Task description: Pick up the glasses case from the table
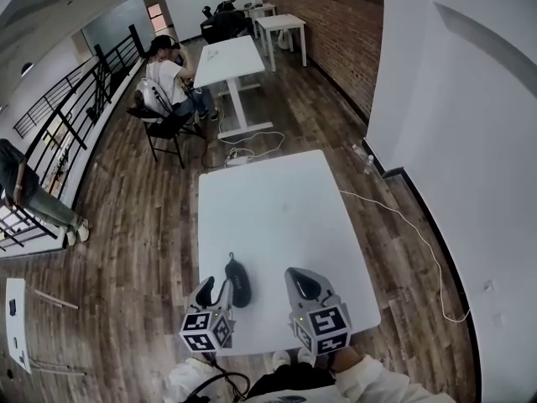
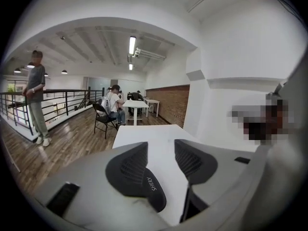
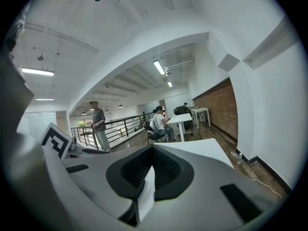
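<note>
The black glasses case (image 1: 238, 282) lies on the white table (image 1: 277, 208) near its front edge. My left gripper (image 1: 216, 290) sits just left of it, jaws apart. In the left gripper view the case (image 2: 153, 194) rests low between the jaws against the left pad (image 2: 129, 166). The right pad (image 2: 192, 161) stands clear of it, so nothing is clamped. My right gripper (image 1: 304, 282) hovers over the table to the right of the case. Its jaw tips (image 3: 153, 148) meet and hold nothing.
A white cable (image 1: 403, 218) runs across the wooden floor right of the table. Beyond the far edge a person sits on a chair (image 1: 168, 86) at another white table (image 1: 231, 61). A person stands by the railing (image 1: 25, 187) at left.
</note>
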